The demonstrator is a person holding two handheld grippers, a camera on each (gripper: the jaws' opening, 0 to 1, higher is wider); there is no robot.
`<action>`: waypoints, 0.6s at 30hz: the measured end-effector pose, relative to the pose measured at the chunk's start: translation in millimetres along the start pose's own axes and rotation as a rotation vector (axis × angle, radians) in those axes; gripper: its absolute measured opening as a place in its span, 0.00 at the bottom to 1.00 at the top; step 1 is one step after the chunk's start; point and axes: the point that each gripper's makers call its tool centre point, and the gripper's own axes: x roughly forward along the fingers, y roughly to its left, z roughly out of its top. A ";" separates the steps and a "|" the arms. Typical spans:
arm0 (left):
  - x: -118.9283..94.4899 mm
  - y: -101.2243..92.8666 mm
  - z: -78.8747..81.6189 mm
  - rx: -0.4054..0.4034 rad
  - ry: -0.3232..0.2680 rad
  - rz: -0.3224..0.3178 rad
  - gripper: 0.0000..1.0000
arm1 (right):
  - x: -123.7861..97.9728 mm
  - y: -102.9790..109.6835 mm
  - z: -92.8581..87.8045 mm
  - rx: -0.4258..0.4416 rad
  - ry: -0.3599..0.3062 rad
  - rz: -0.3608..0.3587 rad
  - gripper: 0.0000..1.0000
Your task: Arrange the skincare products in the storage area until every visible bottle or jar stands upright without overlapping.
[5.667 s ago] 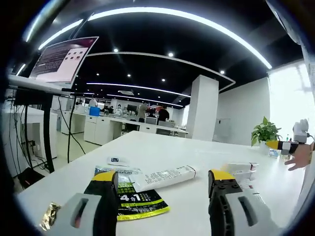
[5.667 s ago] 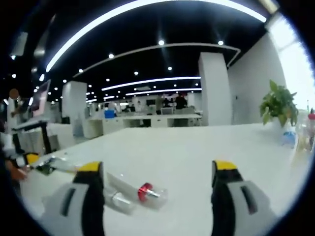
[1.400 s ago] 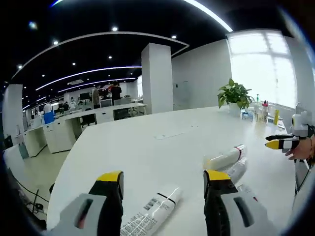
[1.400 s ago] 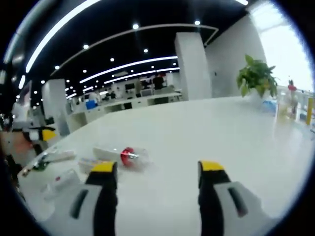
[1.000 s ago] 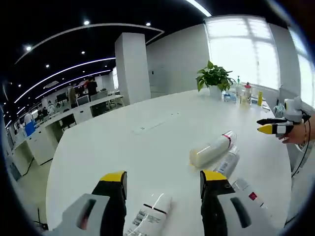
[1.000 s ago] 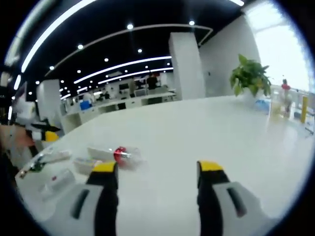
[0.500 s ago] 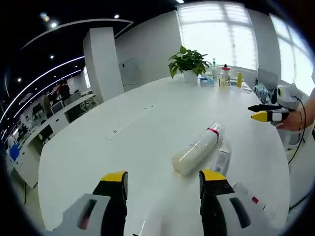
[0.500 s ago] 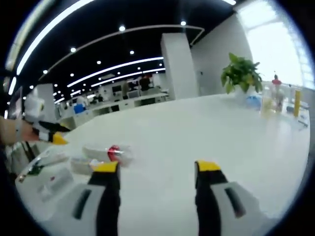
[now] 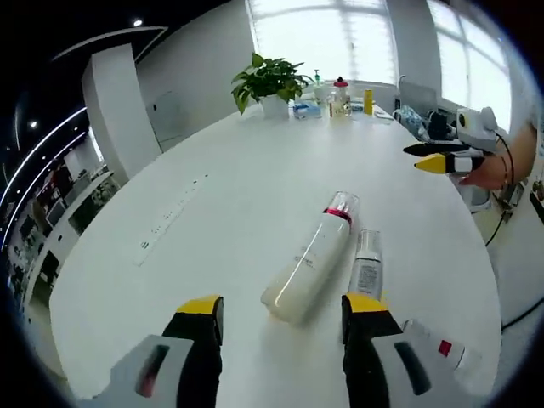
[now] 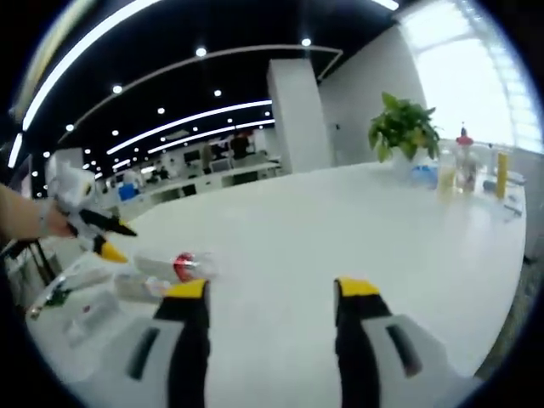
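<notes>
The left gripper [image 9: 274, 313] hung wide open and empty just short of the cream bottle [image 9: 309, 258], which lay lengthwise ahead on the white table [image 9: 212, 195]; the right gripper [image 10: 272, 293] was open, empty, farther off.

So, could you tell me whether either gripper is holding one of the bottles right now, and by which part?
Nothing is held. The left gripper is open above the lying cream bottle, and the right gripper is open over bare table.

2 bottles [image 9: 310, 270] side-by-side – on table [image 9: 212, 212]
</notes>
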 end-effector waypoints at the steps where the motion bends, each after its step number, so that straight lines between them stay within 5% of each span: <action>1: 2.8 -1.6 0.3 0.008 0.011 -0.018 0.58 | -0.9 -0.9 -0.8 -0.003 0.002 -0.001 0.57; 6: 21.9 -2.9 -5.0 0.137 0.145 -0.083 0.57 | -3.3 -1.7 -3.8 -0.013 0.014 -0.005 0.57; 18: 40.0 -10.7 -7.1 0.193 0.255 -0.192 0.47 | 1.4 5.1 1.3 -0.032 0.033 0.041 0.61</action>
